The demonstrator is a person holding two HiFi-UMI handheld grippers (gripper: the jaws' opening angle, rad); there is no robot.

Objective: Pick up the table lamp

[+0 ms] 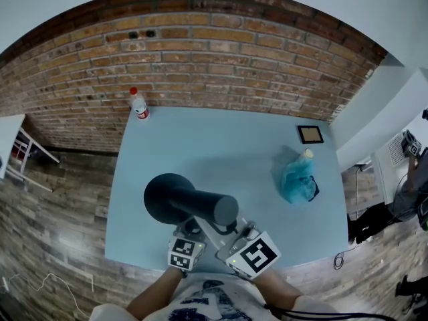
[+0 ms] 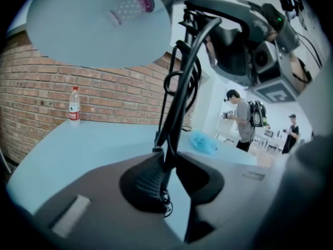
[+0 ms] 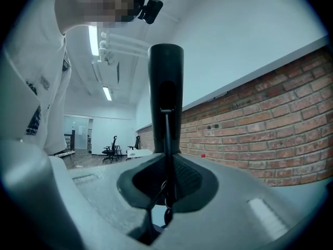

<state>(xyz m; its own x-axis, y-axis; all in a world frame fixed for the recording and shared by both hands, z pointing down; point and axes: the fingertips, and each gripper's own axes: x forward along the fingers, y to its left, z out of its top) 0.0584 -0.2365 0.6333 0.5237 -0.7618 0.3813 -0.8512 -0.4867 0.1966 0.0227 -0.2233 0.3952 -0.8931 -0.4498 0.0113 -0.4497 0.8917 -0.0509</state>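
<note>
The black table lamp (image 1: 194, 204) stands at the near edge of the light blue table (image 1: 221, 139), its round shade to the left. My left gripper (image 1: 192, 228) and right gripper (image 1: 243, 232) sit side by side at its stem. In the left gripper view the lamp's thin arm rods (image 2: 179, 87) run up between the pads of the left gripper (image 2: 169, 176), which is shut on them; the shade (image 2: 99, 25) hangs overhead. In the right gripper view the right gripper (image 3: 167, 178) is shut on a thin rod below the black cylinder (image 3: 165, 98).
A water bottle (image 1: 139, 103) stands at the table's far left corner against the brick wall (image 1: 221, 52). A blue plastic bag (image 1: 297, 179) and a small framed square (image 1: 309, 134) lie to the right. People (image 2: 242, 121) stand in the room beyond.
</note>
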